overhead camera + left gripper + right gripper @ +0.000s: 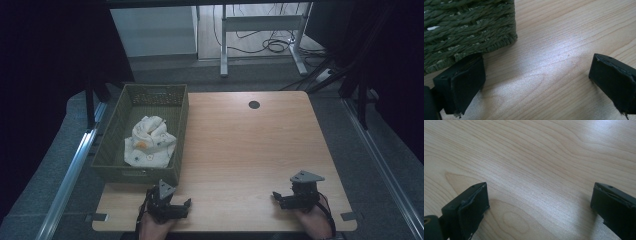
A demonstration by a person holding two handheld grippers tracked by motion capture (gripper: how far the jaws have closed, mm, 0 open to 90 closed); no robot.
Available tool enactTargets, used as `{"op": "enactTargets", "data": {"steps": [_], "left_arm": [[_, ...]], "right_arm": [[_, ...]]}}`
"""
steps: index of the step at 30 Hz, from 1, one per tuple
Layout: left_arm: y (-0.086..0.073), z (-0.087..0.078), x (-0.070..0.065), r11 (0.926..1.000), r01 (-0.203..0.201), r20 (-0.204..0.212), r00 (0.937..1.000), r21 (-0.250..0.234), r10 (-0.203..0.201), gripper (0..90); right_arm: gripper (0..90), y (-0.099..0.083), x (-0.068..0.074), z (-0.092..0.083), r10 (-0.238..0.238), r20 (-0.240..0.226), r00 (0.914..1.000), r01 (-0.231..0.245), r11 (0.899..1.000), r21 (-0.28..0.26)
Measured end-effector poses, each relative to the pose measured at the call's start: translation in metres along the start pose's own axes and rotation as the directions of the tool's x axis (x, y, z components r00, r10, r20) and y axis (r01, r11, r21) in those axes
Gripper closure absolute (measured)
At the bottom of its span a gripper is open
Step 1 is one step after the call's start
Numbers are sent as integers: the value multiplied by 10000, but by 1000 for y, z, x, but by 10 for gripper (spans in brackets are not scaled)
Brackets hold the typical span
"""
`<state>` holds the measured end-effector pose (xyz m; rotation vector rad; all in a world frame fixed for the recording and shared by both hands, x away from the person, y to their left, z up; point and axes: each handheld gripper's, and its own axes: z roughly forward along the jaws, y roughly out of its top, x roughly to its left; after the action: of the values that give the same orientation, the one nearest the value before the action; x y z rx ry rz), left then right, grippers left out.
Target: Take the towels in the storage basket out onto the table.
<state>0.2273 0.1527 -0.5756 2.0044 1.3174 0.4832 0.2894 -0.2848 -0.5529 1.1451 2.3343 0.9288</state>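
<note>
Surveying station: wooden table (240, 150) viewed from above, a person's two hands entering at its near edge, each holding a gripper.
Left gripper (181, 204): low over the near-left part of the table, just in front of the basket's near wall; jaws spread wide with bare wood between them, nothing held. In the left gripper view (534, 85) the left-hand jaw sits close to the basket's corner; contact cannot be confirmed.
Right gripper (278, 197): low over the near-right part of the table, well apart from the left gripper; grey three-cornered plate on top. Jaws wide apart and empty; the right gripper view (539, 207) shows plain wood grain between them.
Left hand (152, 227): at the near edge, wrapped around the left gripper's body.
Right hand (315, 220): at the near edge, behind the right gripper.
Basket (182, 120): green woven, rectangular, on the table's left side, long axis running away from the person; its woven corner (469, 27) rests on the wood.
Cloth (150, 142): white with small coloured prints, crumpled, lying inside the basket toward its near half.
Table hole (254, 104): dark round opening near the far edge, centre-right.
Surroundings: grey floor around the table, a metal frame with loose cables (270, 42) beyond the far edge.
</note>
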Motion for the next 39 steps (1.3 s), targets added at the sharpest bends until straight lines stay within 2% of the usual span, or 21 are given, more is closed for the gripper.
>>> {"op": "enactTargets", "data": {"steps": [6, 22, 26, 29, 34, 39], "left_arm": [[2, 0, 1, 9999, -67, 37, 10000, 156, 66, 4], [1, 0, 2, 9998, -157, 125, 9998, 121, 155, 5], [3, -2, 3, 9986, -330, 276, 9991, 402, 319, 12], [3, -6, 6, 9968, -404, 272, 9989, 688, 386, 14], [-2, -17, 11, 9957, -590, 348, 9978, 715, 567, 0], [-7, -32, 24, 9963, -381, 90, 9993, 773, 375, 13]], "right_arm": [[16, 0, 0, 0, -2, 1, 10000, 2, 10000, 0], [16, 0, 0, 0, 2, 3, 10000, -2, 10000, 2], [16, 0, 0, 0, 5, 6, 10000, -5, 10000, 3], [16, 0, 0, 0, -7, 1, 10000, 7, 10000, 6], [16, 0, 0, 0, -1, 0, 10000, 1, 10000, 7], [16, 0, 0, 0, -2, -1, 10000, 2, 10000, 6]]}}
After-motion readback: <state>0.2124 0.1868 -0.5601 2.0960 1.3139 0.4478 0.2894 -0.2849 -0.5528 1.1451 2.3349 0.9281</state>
